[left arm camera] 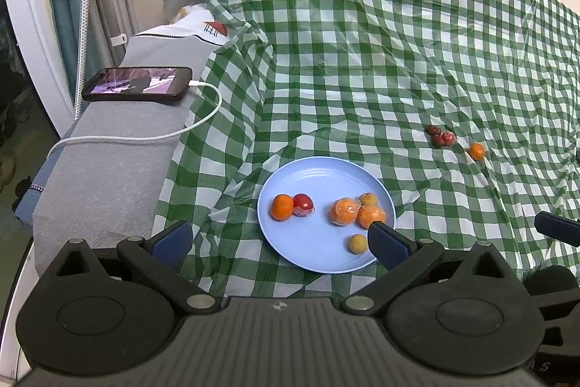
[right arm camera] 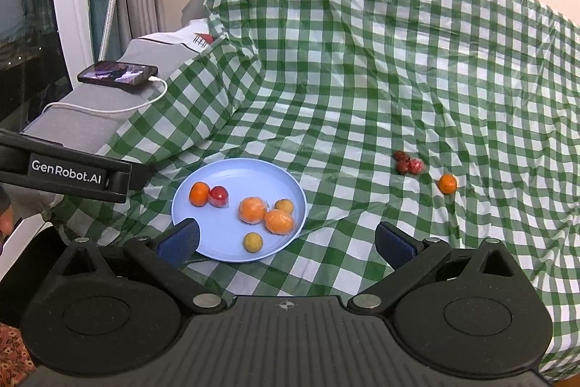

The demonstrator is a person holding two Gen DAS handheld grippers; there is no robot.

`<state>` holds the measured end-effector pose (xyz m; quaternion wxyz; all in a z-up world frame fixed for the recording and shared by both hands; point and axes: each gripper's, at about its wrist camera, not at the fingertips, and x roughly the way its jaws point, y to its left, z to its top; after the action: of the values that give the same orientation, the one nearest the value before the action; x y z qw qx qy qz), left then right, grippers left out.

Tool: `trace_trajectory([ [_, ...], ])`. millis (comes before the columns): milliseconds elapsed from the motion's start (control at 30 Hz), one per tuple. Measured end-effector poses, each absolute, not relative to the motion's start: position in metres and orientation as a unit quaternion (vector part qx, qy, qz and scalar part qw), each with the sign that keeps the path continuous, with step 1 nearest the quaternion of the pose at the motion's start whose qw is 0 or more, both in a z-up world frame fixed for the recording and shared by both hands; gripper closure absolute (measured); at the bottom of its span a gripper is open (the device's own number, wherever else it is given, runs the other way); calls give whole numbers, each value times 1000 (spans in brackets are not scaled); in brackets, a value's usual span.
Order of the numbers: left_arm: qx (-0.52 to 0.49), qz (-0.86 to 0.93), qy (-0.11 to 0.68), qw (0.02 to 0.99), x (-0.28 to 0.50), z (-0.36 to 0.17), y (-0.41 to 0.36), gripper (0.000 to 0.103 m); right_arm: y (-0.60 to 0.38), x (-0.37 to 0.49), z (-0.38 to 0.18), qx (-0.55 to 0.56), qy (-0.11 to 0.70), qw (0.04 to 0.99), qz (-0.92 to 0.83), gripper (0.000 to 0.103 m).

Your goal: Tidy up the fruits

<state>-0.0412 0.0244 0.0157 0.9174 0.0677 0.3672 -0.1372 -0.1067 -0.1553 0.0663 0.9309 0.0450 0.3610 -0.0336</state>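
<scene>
A light blue plate (left arm camera: 319, 252) (right arm camera: 224, 242) lies on the green checked cloth and holds several fruits: oranges (left arm camera: 282, 206) (right arm camera: 279, 221), a red one (left arm camera: 303, 204) (right arm camera: 219, 195) and small yellow ones (left arm camera: 358, 243) (right arm camera: 253, 242). Out on the cloth to the right lie a cluster of dark red fruits (left arm camera: 440, 136) (right arm camera: 407, 164) and a lone small orange (left arm camera: 476, 151) (right arm camera: 447, 183). My left gripper (left arm camera: 279, 242) hovers open over the plate's near edge, holding nothing. Just right of the plate my right gripper (right arm camera: 286, 243) is open and holds nothing.
A phone (left arm camera: 137, 84) (right arm camera: 117, 73) on a white charging cable rests on a grey cushion at the left. The checked cloth (left arm camera: 380, 42) rises over a backrest behind. The left gripper's body (right arm camera: 65, 171) crosses the right wrist view at the left.
</scene>
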Motion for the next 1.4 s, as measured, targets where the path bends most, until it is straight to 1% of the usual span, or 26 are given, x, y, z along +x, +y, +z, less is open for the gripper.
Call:
trace_trajectory([
  [133, 75, -140, 366, 917, -42, 19, 18, 0, -161, -108, 65, 55, 359, 931, -37, 1],
  [333, 83, -150, 387, 906, -26, 16, -4, 0, -188, -100, 51, 80, 360, 927, -65, 1],
  [600, 104, -176, 402, 892, 21, 8, -58, 0, -255, -75, 12, 112, 356, 916, -150, 1],
  [867, 121, -201, 401, 886, 74, -7, -120, 0, -327, -21, -35, 111, 342, 909, -211, 1],
  [933, 131, -210, 403, 881, 86, -15, -137, 0, -338, -3, -47, 96, 338, 914, -201, 4],
  [967, 137, -210, 406, 879, 92, -18, -145, 0, -344, 8, -54, 88, 339, 917, -191, 8],
  [1000, 141, -211, 408, 877, 99, -22, -153, 0, -350, 19, -61, 79, 342, 919, -180, 14],
  [1033, 143, -212, 409, 876, 104, -25, -159, 0, -354, 30, -68, 72, 345, 920, -171, 18],
  [1067, 144, -212, 410, 875, 109, -28, -164, 0, -360, 42, -76, 65, 349, 921, -162, 28],
  [1100, 147, -211, 412, 874, 115, -32, -170, 0, -365, 53, -83, 59, 354, 920, -155, 35],
  [1167, 151, -208, 416, 872, 123, -39, -176, 0, -373, 78, -99, 47, 369, 918, -141, 41],
  [1300, 159, -198, 430, 867, 141, -55, -184, 0, -383, 113, -129, 23, 394, 910, -127, 42],
  [1367, 161, -193, 438, 863, 149, -63, -186, 0, -382, 123, -136, 2, 386, 916, -112, 43],
  [1400, 162, -192, 441, 862, 153, -66, -187, 0, -381, 127, -139, -4, 386, 917, -104, 45],
])
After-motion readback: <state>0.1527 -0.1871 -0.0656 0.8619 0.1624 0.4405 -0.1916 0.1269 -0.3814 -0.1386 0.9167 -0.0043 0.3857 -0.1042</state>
